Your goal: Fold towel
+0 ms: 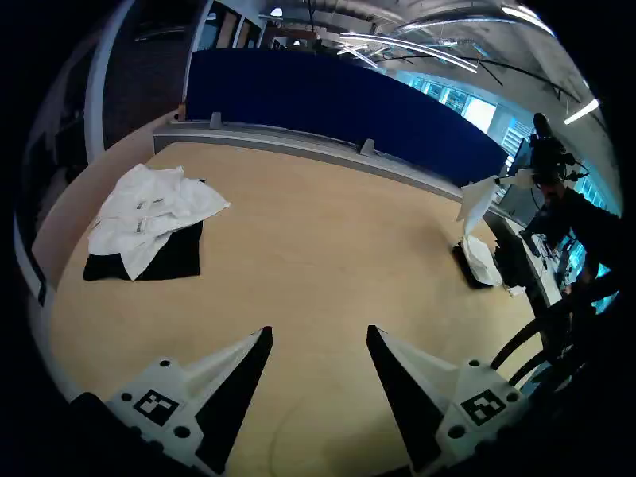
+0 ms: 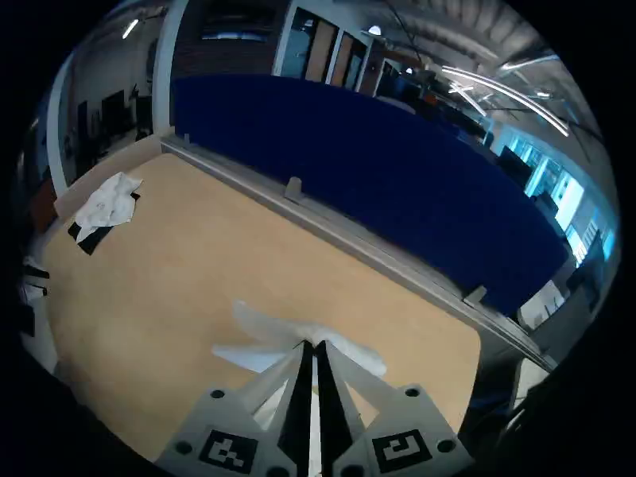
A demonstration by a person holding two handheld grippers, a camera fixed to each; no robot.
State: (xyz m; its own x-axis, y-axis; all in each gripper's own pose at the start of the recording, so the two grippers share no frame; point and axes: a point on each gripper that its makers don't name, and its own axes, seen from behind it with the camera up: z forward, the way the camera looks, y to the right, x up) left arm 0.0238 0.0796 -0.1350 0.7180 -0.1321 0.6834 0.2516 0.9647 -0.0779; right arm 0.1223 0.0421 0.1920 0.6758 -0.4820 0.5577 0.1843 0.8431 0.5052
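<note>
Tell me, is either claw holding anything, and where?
The right gripper pinches the thin white cloth towel by a bunched edge; the left gripper, open, holds nothing.

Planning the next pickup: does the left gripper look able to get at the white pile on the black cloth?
Probably yes: the left gripper is open, and bare table lies between it and the white pile.

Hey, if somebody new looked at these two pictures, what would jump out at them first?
First, the white towel pinched in the shut right gripper, held up at the right edge of the wooden table. Next, the heap of white towels on a black cloth at the far left corner, with the long blue partition behind the table. The left gripper hangs open over bare wood.
</note>
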